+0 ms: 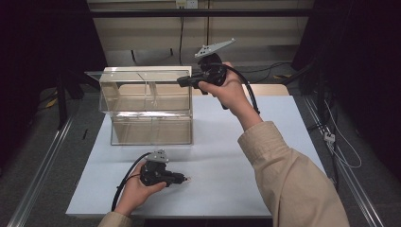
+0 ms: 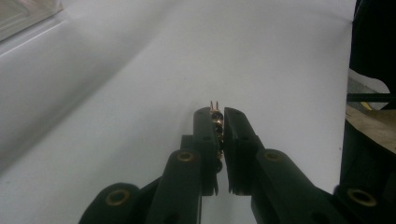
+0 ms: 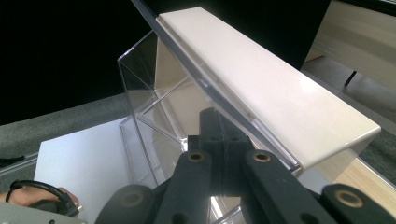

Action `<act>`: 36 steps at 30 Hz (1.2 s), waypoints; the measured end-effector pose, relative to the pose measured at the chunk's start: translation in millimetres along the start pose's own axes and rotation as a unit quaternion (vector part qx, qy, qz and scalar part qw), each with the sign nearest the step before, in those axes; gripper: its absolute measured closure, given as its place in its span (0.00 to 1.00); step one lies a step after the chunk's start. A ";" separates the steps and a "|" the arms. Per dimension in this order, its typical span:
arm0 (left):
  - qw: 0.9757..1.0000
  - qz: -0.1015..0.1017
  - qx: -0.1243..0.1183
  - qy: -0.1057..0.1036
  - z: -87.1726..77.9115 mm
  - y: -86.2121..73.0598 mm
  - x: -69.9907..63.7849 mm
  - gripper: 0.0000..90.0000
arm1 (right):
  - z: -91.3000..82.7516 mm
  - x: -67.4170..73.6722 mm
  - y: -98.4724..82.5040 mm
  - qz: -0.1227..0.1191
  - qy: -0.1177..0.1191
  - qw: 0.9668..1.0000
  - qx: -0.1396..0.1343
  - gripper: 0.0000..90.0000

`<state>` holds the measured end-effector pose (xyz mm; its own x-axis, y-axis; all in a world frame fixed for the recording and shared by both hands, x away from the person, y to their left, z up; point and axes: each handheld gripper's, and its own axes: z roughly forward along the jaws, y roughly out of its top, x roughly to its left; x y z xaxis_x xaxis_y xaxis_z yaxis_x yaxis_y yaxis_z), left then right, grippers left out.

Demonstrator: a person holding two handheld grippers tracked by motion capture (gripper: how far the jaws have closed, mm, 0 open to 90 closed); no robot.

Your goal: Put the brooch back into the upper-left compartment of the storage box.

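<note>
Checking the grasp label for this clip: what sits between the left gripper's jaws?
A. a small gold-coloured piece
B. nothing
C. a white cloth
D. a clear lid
A: in the left gripper view, the left gripper has its jaws closed on a small gold-coloured piece, whose tips poke out above the white table.

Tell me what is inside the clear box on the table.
The clear acrylic box shows upright clear dividers and no loose items through its walls. The white lid, propped up by the shut right gripper, and glare on the front hide part of its floor.
</note>
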<state>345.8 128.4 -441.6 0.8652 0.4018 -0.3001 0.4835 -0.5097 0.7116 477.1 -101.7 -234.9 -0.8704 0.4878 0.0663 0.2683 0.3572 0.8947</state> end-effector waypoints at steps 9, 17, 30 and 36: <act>1.000 -0.014 0.006 -0.021 -11.7 6.3 6.0 0.94 | -1.2 0.5 0.1 0.000 -0.001 1.000 0.000 1.00; 0.999 -0.021 0.017 -0.021 -21.6 16.3 7.0 0.94 | 0.0 0.2 -0.4 0.001 -0.002 1.000 0.001 1.00; 0.999 -0.026 0.025 -0.021 -46.2 35.3 9.5 0.94 | -0.1 0.5 -0.3 0.001 -0.003 1.000 0.001 1.00; 0.999 -0.026 0.025 -0.021 -59.0 44.6 10.5 0.94 | -0.3 0.5 -0.3 0.000 -0.003 1.000 0.002 1.00</act>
<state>368.6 154.8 -375.6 0.8431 0.3965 -0.3632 0.5330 -0.5272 0.6618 476.5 -101.8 -234.9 -0.8675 0.4933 0.0639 0.2703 0.3597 0.8931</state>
